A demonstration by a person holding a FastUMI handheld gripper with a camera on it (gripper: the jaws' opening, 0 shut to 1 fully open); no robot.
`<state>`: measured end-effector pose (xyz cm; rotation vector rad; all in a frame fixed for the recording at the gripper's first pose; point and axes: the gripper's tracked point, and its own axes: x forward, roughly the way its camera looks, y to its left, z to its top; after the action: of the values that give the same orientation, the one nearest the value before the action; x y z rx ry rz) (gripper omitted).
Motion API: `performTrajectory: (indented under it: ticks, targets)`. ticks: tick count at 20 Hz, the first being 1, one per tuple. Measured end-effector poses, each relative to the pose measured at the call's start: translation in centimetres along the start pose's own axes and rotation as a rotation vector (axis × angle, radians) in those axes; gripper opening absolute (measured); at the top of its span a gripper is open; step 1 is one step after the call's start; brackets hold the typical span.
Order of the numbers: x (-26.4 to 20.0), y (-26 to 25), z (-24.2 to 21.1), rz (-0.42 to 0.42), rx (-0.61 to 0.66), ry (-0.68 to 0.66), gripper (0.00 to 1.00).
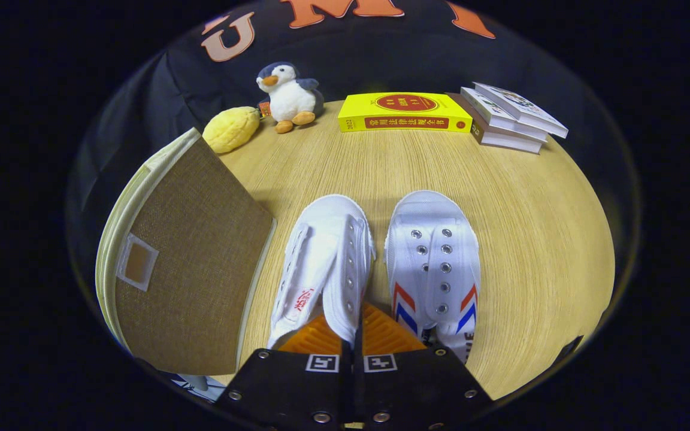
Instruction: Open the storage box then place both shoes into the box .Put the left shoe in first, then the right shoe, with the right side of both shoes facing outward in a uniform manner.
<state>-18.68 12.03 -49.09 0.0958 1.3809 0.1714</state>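
The gripper (pixel 352 335) pinches the left shoe's (pixel 324 263) side wall; the right shoe (pixel 435 263) lies at 3 o'clock beside it.

Staged recording booth, black cloth wall (pixel 159 90), wooden table (pixel 530 239), books (pixel 510 117), plush penguin (pixel 288 96)

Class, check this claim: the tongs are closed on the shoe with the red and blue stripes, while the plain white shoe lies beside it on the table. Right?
Not quite. The gripper view shows the tongs closed on the plain white shoe; the striped shoe lies beside it on the table.
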Motion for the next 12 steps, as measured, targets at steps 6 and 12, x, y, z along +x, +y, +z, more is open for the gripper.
performTrajectory:
  ticks: [6,12]
  targets:
    - [-1.0,0.5,2.3,-0.009,-0.002,-0.082,0.01]
    - [-3.0,1.8,6.5,0.035,0.036,-0.207,0.00]
